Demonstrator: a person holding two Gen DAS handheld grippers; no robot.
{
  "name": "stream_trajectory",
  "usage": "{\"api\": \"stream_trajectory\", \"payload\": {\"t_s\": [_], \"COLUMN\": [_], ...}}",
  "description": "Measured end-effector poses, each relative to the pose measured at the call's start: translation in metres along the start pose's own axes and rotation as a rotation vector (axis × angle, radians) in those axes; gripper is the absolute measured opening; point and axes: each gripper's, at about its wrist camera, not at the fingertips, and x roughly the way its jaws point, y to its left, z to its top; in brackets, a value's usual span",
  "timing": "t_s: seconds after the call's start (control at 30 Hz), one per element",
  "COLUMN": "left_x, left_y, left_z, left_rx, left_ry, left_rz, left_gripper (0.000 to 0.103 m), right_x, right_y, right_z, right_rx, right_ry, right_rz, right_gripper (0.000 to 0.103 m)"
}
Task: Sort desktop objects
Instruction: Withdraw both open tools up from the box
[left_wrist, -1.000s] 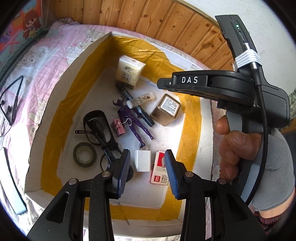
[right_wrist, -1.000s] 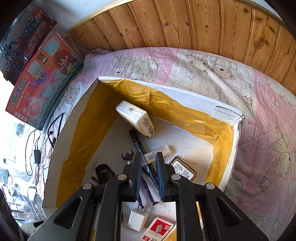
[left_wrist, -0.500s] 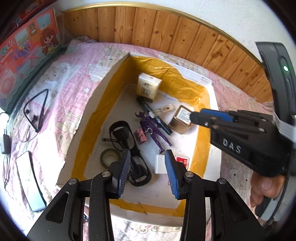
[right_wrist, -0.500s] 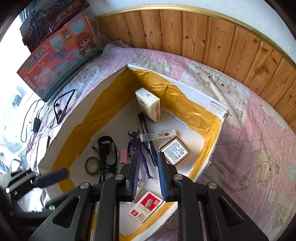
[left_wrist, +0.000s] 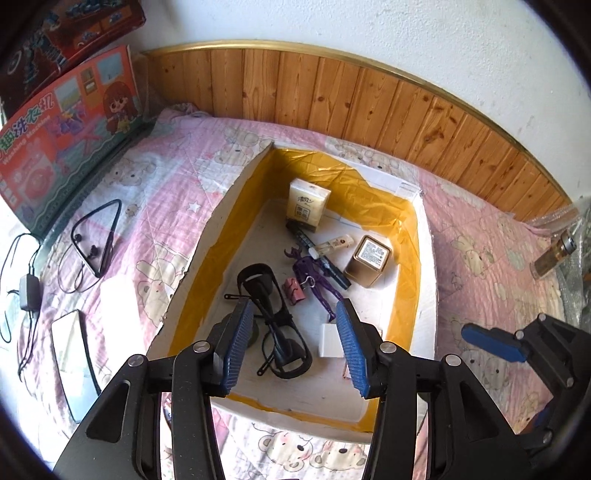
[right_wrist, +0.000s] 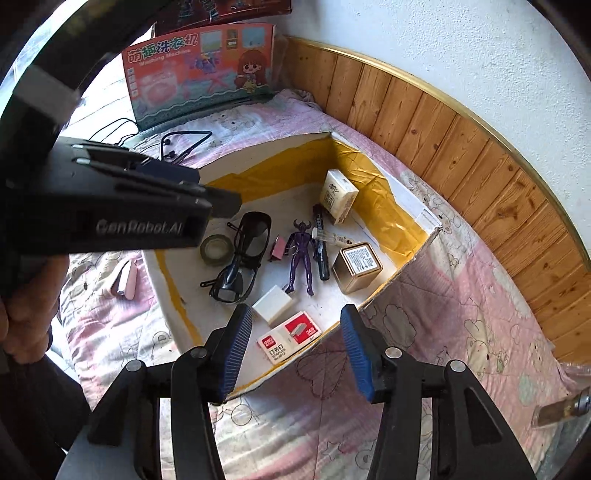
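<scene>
A shallow cardboard box lined with yellow tape lies on the pink quilt. It holds a tissue pack, a gold tin, a purple figure, a black marker, black glasses, a tape roll, a white charger cube and a red staples box. My left gripper hovers over the box's near end, jaws opening, nothing between them. My right gripper hangs above the box's near corner, jaws also opening and holding nothing.
Neckband earphones, a phone and a cabled adapter lie on the quilt left of the box. A toy carton leans at the far left. A small bottle lies at the right. Wood panelling backs the bed.
Both grippers have drawn back and up from the box, so more of the bed shows. The right one swung off to the right and rolled. Both jaws now stand wider.
</scene>
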Motion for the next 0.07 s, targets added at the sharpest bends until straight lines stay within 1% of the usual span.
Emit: {"api": "stream_trajectory", "payload": {"t_s": [0.07], "left_x": [-0.0025], "left_y": [0.0007], "left_z": [-0.0028], "left_rx": [0.002], "left_ry": [-0.002], "left_rz": [0.019], "left_gripper": [0.05], "right_x": [-0.0019], "right_y": [0.0031], "right_z": [-0.0072], "right_rx": [0.018], "right_ry": [-0.007], "right_rz": [0.012], "right_gripper": [0.052]}}
